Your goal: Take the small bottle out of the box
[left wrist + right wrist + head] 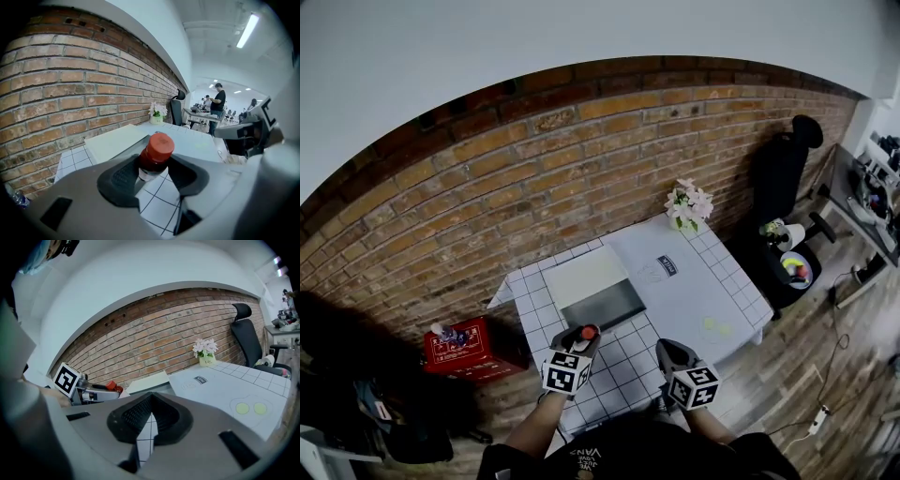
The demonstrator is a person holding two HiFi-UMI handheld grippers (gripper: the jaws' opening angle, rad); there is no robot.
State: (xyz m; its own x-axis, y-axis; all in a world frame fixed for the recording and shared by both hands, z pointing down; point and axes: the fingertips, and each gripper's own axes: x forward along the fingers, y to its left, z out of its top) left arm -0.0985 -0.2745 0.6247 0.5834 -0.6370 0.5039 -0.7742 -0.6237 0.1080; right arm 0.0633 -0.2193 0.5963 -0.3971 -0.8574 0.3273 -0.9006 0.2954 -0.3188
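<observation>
The small bottle (154, 157), dark with a red cap (158, 144), stands upright between the pads of my left gripper (152, 174), which is shut on its body. In the head view the left gripper (581, 339) holds the bottle (589, 332) just in front of the open box (602, 305), above the tiled table. The box's white lid (584, 272) lies folded back toward the brick wall. My right gripper (669, 352) hovers to the right over the table, its pads (161, 420) together with nothing between them. From the right gripper view the bottle (111, 386) shows at the left.
A flower pot (688, 208) stands at the table's far corner, on a white mat (684, 286). A red crate (461, 349) sits on the floor to the left, and a black chair (783, 169) stands at the right. A person (218, 101) stands far off.
</observation>
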